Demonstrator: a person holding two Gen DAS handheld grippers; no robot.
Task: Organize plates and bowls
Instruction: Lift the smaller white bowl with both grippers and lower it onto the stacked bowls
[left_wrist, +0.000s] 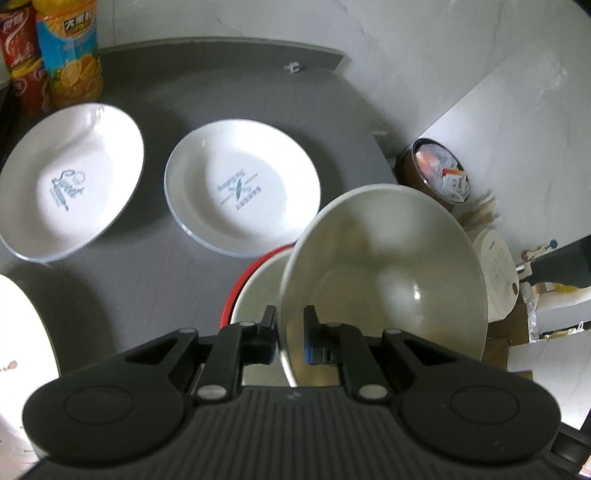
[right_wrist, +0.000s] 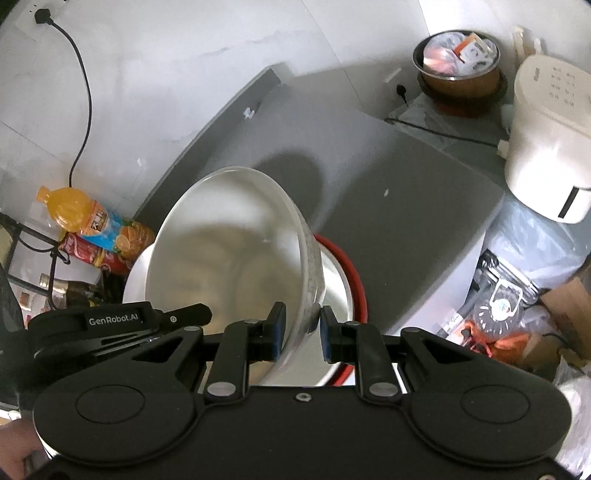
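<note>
Here white bowl (right_wrist: 229, 251) tilted, glossy, empty.

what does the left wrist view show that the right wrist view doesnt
Only the left wrist view shows two white printed plates: left plate and centre plate, flat on the grey table.

Only the right wrist view shows the black power cable plugged into the wall, and the left gripper's side.

Both show the tilted white bowl above the red-rimmed bowl, the orange juice bottle, and the white rice cooker.
</note>
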